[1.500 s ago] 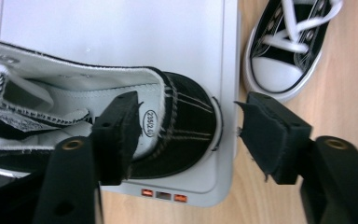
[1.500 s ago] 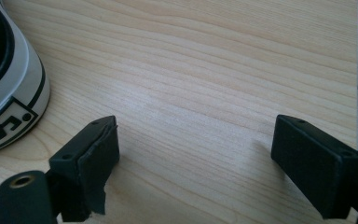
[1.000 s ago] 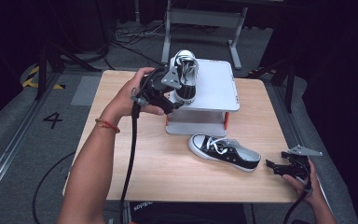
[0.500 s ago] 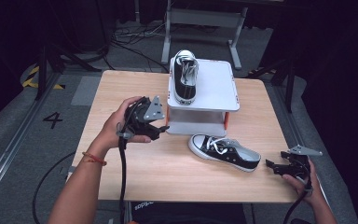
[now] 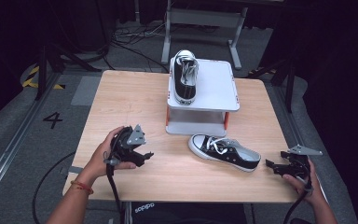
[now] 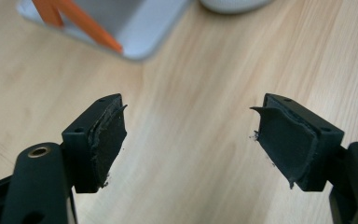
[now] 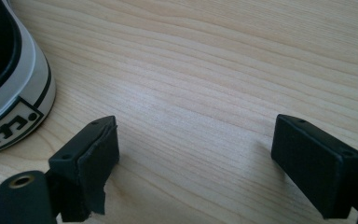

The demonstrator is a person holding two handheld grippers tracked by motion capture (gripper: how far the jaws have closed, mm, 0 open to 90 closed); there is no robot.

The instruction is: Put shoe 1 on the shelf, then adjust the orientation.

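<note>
One black sneaker with white laces (image 5: 185, 76) stands on top of a small grey shelf (image 5: 214, 93) at the table's back middle. Its mate (image 5: 224, 152) lies on the wooden table in front of the shelf, heel toward the right; that heel (image 7: 9, 93) fills the left edge of the right gripper view. My left gripper (image 5: 145, 157) rests low at the front left, open and empty, with its pads (image 6: 108, 140) apart over bare wood. At the front right edge my right gripper (image 5: 270, 166) stands open, empty, just right of the lying sneaker's heel.
The shelf's orange legs (image 6: 65, 18) and grey base show at the top of the left gripper view. Cables trail off the table's front edge (image 5: 168, 198). Dark floor, a metal frame (image 5: 200, 18) and cables lie behind the table.
My left gripper has drawn back from the sneaker on the shelf, down and toward the front left of the table. The right gripper has stayed put.
</note>
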